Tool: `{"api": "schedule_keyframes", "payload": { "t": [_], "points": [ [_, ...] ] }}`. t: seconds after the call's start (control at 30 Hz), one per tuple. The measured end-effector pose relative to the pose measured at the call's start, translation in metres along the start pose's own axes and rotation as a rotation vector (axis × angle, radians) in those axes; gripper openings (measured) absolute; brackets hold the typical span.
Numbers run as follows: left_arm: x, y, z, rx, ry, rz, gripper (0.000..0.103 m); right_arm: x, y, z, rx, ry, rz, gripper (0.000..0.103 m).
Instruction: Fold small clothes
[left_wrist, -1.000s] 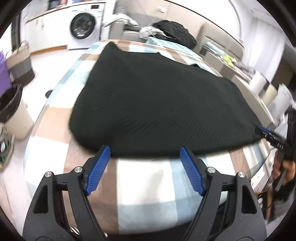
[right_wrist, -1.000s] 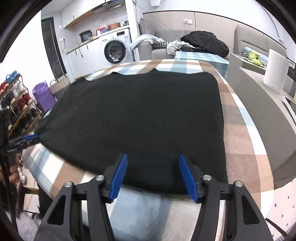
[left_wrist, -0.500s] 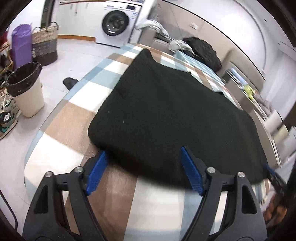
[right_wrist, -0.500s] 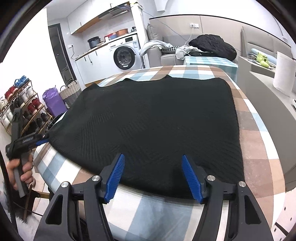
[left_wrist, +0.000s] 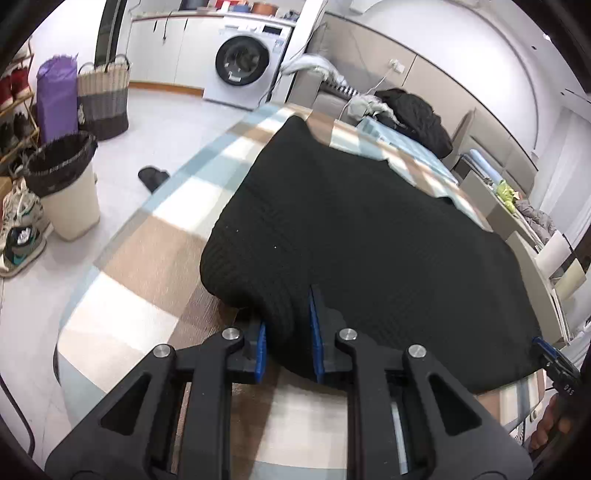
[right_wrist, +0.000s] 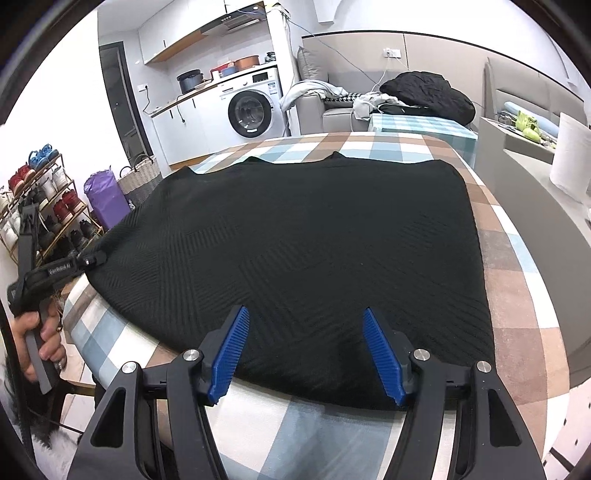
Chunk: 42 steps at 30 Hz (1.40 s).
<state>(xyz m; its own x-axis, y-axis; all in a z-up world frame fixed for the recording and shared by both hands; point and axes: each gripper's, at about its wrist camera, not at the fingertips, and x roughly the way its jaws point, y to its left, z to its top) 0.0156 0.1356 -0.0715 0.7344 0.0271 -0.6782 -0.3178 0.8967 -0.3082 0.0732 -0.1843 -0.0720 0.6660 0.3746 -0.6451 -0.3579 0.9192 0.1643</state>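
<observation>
A black knitted garment (left_wrist: 369, 236) lies spread flat on a checked tablecloth (left_wrist: 147, 251). My left gripper (left_wrist: 286, 332) is shut on the garment's near left corner, and cloth bunches between its blue pads. The garment also fills the right wrist view (right_wrist: 314, 240). My right gripper (right_wrist: 306, 354) is open, its blue pads straddling the garment's near hem, with nothing held. The left gripper also shows at the garment's left corner in the right wrist view (right_wrist: 92, 260).
The table (right_wrist: 517, 332) is round-edged with floor below. A bin (left_wrist: 62, 184), baskets and shoes stand on the floor to the left. A washing machine (right_wrist: 251, 110) and a sofa with clothes (right_wrist: 424, 96) are behind. A paper roll (right_wrist: 569, 162) stands at right.
My left gripper moved forward onto the garment's corner and shut on it. My right gripper edged closer to the hem and stayed open.
</observation>
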Motion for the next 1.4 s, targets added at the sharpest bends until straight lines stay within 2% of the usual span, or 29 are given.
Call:
{"api": "schedule_keyframes", "payload": {
  "t": [0.17, 0.33, 0.43, 0.53, 0.67, 0.73, 0.8, 0.87, 0.93, 1.0, 1.03, 1.07, 1.2, 1.3, 1.4],
  "points": [
    [-0.005, -0.015, 0.004, 0.055, -0.047, 0.009, 0.014, 0.001, -0.002, 0.0, 0.004, 0.006, -0.004, 0.066],
    [-0.021, -0.045, 0.023, 0.151, -0.123, -0.001, 0.013, 0.0, -0.005, 0.001, 0.012, 0.006, 0.002, 0.066],
    [-0.03, -0.079, 0.04, 0.23, -0.183, -0.056, 0.013, -0.004, -0.006, 0.002, 0.018, -0.008, 0.006, 0.066],
    [-0.033, -0.129, 0.045, 0.32, -0.21, -0.153, 0.012, -0.008, -0.009, 0.001, 0.027, -0.019, 0.003, 0.067],
    [-0.025, -0.201, 0.025, 0.469, -0.161, -0.309, 0.012, -0.014, -0.017, 0.003, 0.052, -0.035, -0.012, 0.067],
    [-0.017, -0.224, 0.006, 0.54, -0.096, -0.369, 0.013, -0.019, -0.023, 0.004, 0.067, -0.047, -0.027, 0.067],
    [-0.007, -0.239, -0.013, 0.606, 0.004, -0.428, 0.015, -0.023, -0.03, 0.005, 0.09, -0.054, -0.042, 0.067],
    [-0.002, -0.242, -0.028, 0.628, 0.071, -0.455, 0.021, -0.027, -0.037, 0.006, 0.119, -0.06, -0.044, 0.067],
    [-0.006, -0.236, -0.036, 0.63, 0.098, -0.478, 0.027, -0.028, -0.042, 0.008, 0.14, -0.059, -0.035, 0.068],
    [-0.015, -0.226, -0.039, 0.626, 0.081, -0.473, 0.042, -0.027, -0.045, 0.01, 0.16, -0.054, -0.007, 0.068],
    [-0.02, -0.219, -0.039, 0.623, 0.065, -0.467, 0.057, -0.025, -0.043, 0.012, 0.163, -0.049, 0.013, 0.068],
    [-0.024, -0.212, -0.037, 0.611, 0.042, -0.456, 0.064, -0.023, -0.041, 0.014, 0.164, -0.044, 0.037, 0.068],
    [-0.029, -0.17, -0.02, 0.53, 0.009, -0.37, 0.066, -0.008, -0.03, 0.026, 0.178, -0.009, 0.147, 0.068],
    [-0.019, -0.136, -0.003, 0.435, 0.02, -0.315, 0.066, 0.016, -0.023, 0.034, 0.211, 0.046, 0.212, 0.068],
    [-0.01, -0.112, 0.008, 0.361, 0.034, -0.294, 0.066, 0.044, -0.024, 0.041, 0.295, 0.099, 0.265, 0.067]
  ]
}}
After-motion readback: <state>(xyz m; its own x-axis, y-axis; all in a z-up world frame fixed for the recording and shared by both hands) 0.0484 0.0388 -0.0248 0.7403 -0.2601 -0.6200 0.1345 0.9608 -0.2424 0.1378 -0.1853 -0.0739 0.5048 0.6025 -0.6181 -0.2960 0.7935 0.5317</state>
